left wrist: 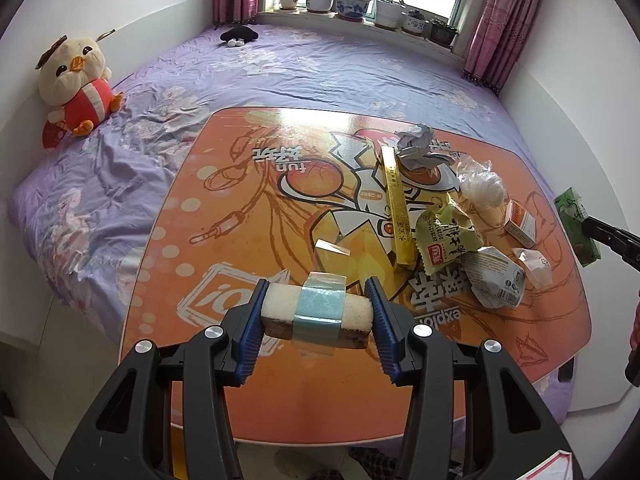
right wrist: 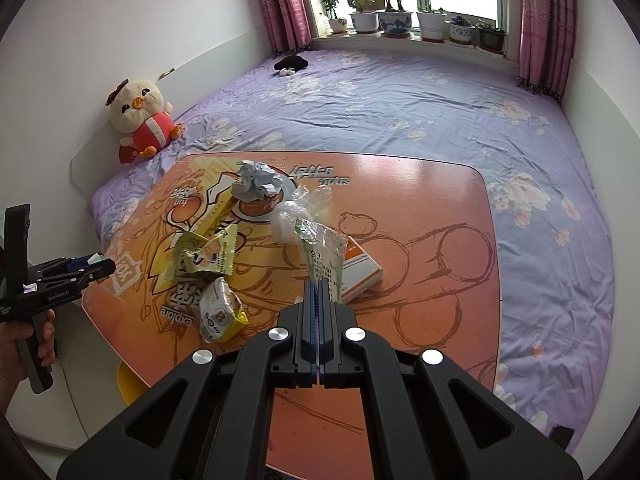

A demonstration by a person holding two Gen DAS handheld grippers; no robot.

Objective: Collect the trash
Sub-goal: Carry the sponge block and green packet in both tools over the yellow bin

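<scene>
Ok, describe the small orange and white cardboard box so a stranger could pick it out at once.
Start at the orange cartoon-printed table standing on the purple floral bedsheet. Among the litter on it, the small orange and white cardboard box lies flat just behind the right gripper. It is the only rigid, square-cornered box; its neighbours are crumpled wrappers and bags.

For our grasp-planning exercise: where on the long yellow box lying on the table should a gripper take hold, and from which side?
Grip the long yellow box across its narrow width near mid-length, coming from above. It lies flat on the table, and its left side is bare; the green wrapper crowds the near end's right.
</scene>
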